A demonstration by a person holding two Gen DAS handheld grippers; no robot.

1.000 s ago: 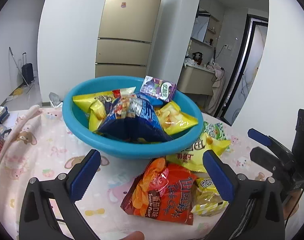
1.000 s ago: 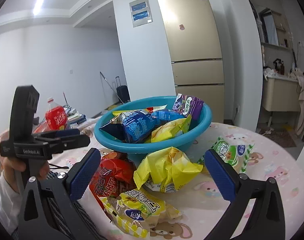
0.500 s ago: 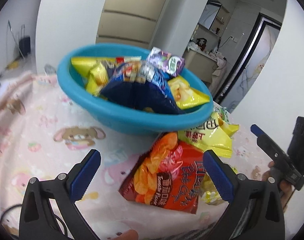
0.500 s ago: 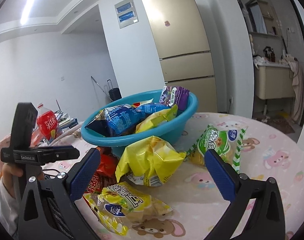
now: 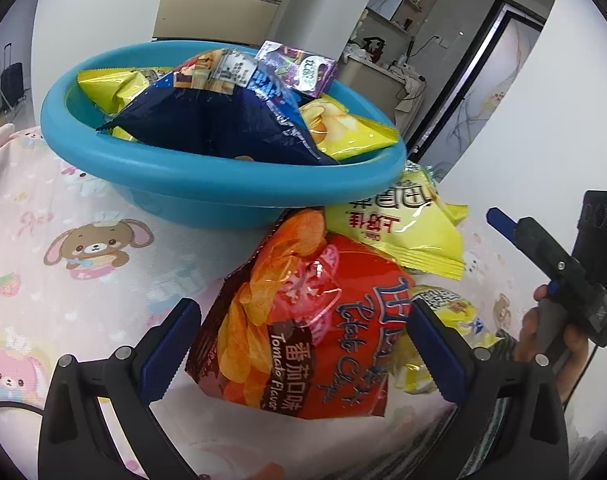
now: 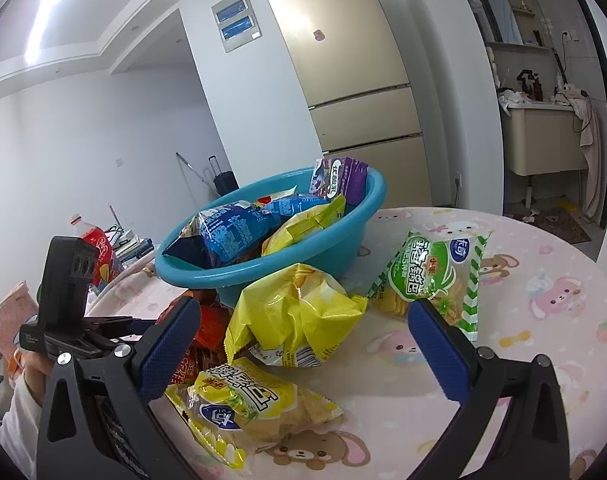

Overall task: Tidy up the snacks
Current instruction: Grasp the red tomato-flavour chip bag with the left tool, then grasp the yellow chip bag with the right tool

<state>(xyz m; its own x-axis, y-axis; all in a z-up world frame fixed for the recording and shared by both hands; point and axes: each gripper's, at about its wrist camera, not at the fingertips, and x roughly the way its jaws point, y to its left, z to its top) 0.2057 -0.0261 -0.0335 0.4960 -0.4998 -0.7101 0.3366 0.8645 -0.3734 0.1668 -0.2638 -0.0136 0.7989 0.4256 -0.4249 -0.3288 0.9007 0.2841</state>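
A blue basin (image 5: pixel 207 184) holds several snack bags, with a dark blue bag (image 5: pixel 219 120) and a purple pack (image 5: pixel 299 70) on top. My left gripper (image 5: pixel 303 344) is open, its fingers on either side of a red tomato chip bag (image 5: pixel 315 320) lying on the table in front of the basin. My right gripper (image 6: pixel 303 344) is open above a crumpled yellow bag (image 6: pixel 295 316) and a small yellow snack pack (image 6: pixel 247 408). A green pack (image 6: pixel 435 272) lies to the right. The basin (image 6: pixel 343 240) stands behind them.
The round table has a pink cartoon cloth (image 6: pixel 543 300). A red soda bottle (image 6: pixel 101 252) and books stand at the far left. A fridge (image 6: pixel 355 80) is behind the table. The right gripper shows at the right of the left wrist view (image 5: pixel 559 276).
My left gripper has moved forward and down, so the red bag now lies between its fingers. My right gripper has shifted closer to the yellow bags.
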